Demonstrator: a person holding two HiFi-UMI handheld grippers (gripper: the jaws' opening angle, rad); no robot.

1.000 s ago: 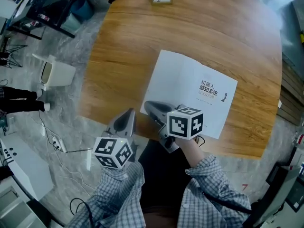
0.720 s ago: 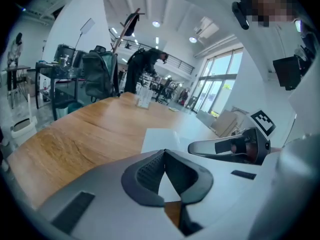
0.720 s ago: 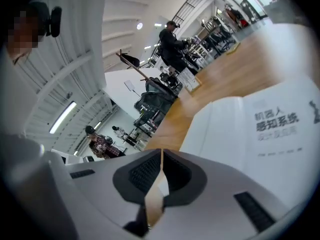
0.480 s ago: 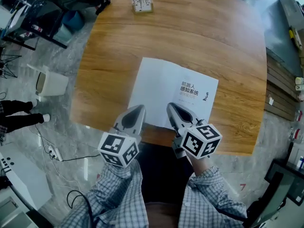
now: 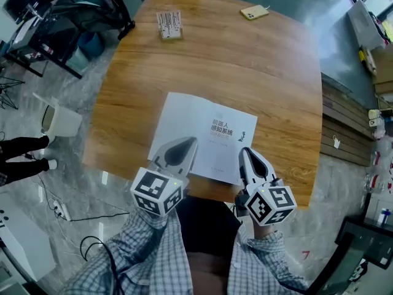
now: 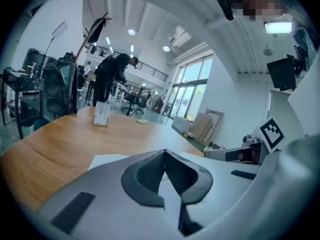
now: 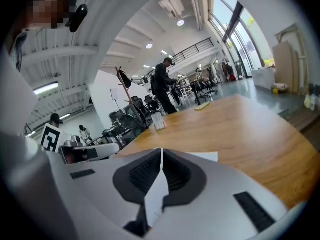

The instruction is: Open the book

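Fingers over flat white book

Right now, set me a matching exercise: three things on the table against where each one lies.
Things:
1. white book with printed title
2. small yellow phone
3. white upright card stand

Places on the brown wooden table:
A. far side, towards the right
B. far side, towards the left
C. near edge

Pairs: 1-C, 2-A, 3-B.
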